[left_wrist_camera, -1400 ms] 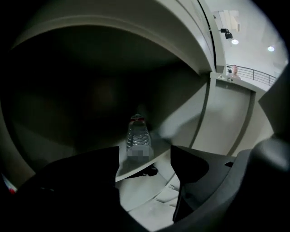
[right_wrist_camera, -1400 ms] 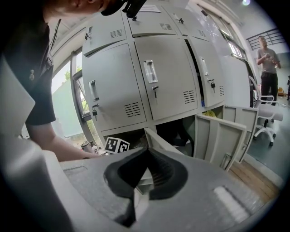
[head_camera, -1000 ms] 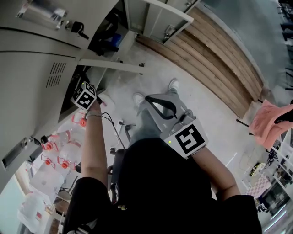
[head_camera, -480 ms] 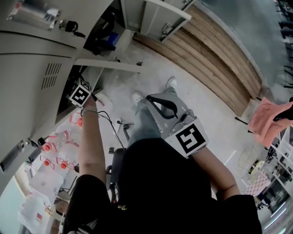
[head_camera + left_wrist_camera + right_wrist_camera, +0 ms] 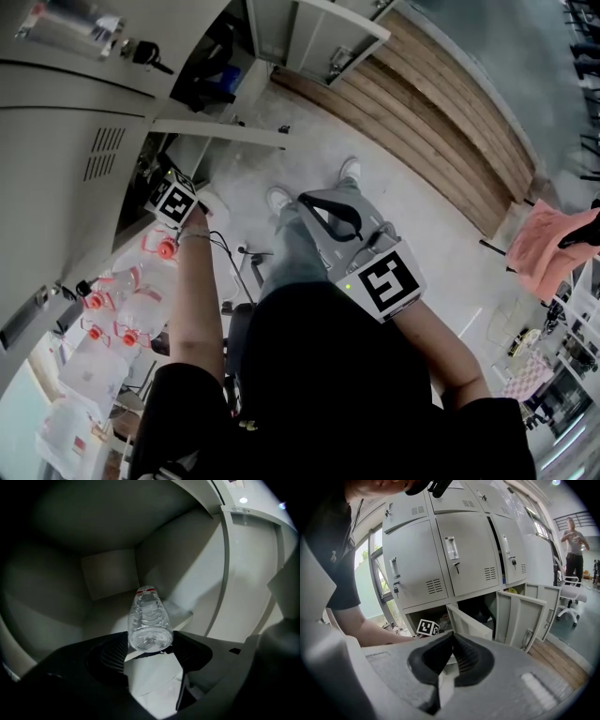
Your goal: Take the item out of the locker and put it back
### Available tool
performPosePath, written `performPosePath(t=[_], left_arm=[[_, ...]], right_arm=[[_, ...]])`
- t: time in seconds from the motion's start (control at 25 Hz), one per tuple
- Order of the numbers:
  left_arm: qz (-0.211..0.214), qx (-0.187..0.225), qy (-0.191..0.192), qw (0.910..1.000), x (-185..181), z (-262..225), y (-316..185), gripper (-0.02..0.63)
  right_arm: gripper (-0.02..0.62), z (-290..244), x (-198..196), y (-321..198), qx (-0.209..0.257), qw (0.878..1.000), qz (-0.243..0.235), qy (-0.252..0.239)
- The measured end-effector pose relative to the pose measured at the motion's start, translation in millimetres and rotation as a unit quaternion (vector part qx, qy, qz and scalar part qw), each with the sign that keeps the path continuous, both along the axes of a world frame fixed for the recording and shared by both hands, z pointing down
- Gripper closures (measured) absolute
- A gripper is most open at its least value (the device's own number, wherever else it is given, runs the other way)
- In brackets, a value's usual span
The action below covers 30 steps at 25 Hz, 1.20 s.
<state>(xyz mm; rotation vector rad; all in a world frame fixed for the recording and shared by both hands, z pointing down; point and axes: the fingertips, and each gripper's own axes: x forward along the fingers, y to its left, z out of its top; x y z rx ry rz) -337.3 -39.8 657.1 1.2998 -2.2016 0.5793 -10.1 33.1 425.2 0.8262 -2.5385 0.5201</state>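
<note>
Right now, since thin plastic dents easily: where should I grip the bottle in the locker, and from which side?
The bottle by its ribbed lower body, from the open front of the locker: its base faces out, cap toward the back.

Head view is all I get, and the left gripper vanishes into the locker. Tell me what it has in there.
Observer: A clear bottle sits between the left gripper's jaws, which have just been closing and now press both sides of its base.
Operator: Give me its orientation.
Observer: It points away, base toward the gripper, red-banded top toward the locker's back wall.
Operator: Report the right gripper.
Observer: The right gripper is outside the locker, jaws together, nothing between them.
</note>
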Motion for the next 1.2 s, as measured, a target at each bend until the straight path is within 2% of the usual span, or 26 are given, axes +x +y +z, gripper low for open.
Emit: performPosePath(t=[0.16,0.36,0.52,0.68,0.84,1.2], left_arm=[[-0.004,-0.006,0.003,1.0,4,-1,5,0.313],[0.016,-0.019,-0.018,0.9995,4,-3,6,0.299],[0.026,-0.013,-0.033,0.999,-1,-8,-3,0.27],[0.015,-0.02,-0.022,0.9994,-9,-9,-12,0.258],[0.006,-0.011,0.004,0.9999,-16,-6,-17,0.264],[0.002,-0.013,0.007,0.9999,-12,-9,-7,0.285]], right_arm=[[0.598,0,-2,0,0.001,1.0,-0.003,0.001],[0.598,1,-4,-2,0.001,1.0,-0.004,0.004],[0.598,2,-3,-4,-0.002,1.0,0.001,0.005],[0.598,4,-5,-4,-0.004,1.0,0.002,0.007],[0.598,4,-6,-1,-0.006,1.0,0.004,0.007],[0.598,3,-2,-5,-0.006,1.0,0.01,0.007]])
